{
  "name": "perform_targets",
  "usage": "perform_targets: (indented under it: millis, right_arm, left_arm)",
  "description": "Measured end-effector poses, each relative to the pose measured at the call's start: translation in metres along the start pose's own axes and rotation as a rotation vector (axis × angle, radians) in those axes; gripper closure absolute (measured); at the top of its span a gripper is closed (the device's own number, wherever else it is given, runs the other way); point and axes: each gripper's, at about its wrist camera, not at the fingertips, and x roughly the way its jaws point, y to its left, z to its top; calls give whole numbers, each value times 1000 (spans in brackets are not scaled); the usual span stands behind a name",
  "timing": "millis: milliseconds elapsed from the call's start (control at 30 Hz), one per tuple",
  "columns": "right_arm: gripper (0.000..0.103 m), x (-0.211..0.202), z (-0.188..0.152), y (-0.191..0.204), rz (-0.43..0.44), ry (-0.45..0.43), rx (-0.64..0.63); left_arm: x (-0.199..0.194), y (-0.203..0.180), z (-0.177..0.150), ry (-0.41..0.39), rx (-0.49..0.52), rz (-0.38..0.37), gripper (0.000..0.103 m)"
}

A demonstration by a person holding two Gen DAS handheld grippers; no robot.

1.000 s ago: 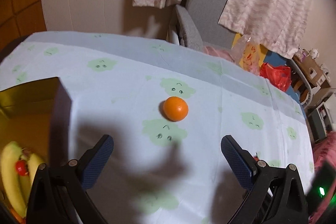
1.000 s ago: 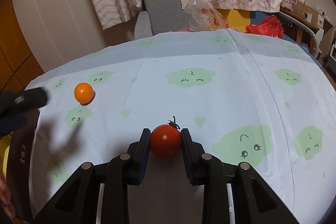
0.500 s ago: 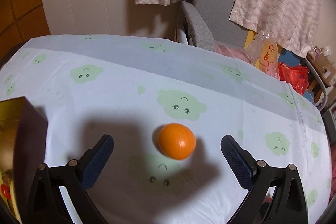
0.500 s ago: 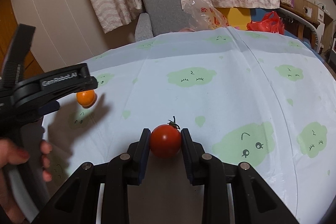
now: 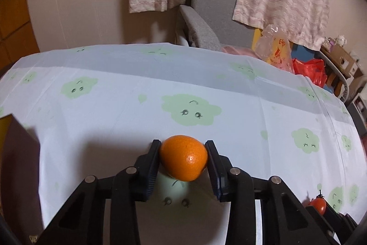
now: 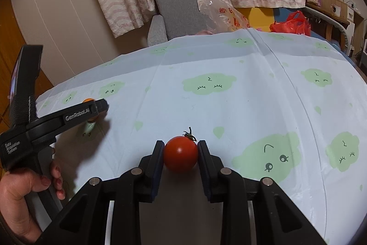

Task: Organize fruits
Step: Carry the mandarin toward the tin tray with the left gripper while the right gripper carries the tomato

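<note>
Desk [image 5: 252, 93] under a cloud-print cloth; landmark is the dark box [image 5: 16, 153], of which only a corner shows at the left edge in the left wrist view. Contents not visible.

Orange [image 5: 183, 157] sits right of the box, on the cloth, squarely between the left tongs [image 5: 183, 161]; the jaws are closing and both pads appear to touch its sides. It is roundish, slightly wider across the jaws.

Tomato [image 6: 180, 156] lies farther right of the box, stem up, clamped narrow in the right tongs [image 6: 180, 159].

Left hand is nearer the box, so the orange likely goes first.
</note>
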Motion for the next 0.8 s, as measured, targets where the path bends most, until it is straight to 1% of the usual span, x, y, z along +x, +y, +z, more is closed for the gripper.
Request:
perform_targets:
  millis: [133,333,500,667,800]
  right_arm:
    - [73,0,-1,1,-8,-3,-6]
    - [73,-1,-1,3,-21,-6,-18]
    - [73,-3,-2,6,-52,-18,-33]
    - [73,-9,-3,5,-75,-44,-27]
    - [73,-17,-6,12,-90,-63,-59]
  left_arm:
    - [-9,1,-8,-14,-6,16,64]
    - [-28,-5,-23,-50,36,44,64]
    - [-43,-9,-34,-56,54,29,64]
    - [-61,-5,-53,-41,5,-16,64]
    - [-79,-2,-69,-34,-14,-51,64]
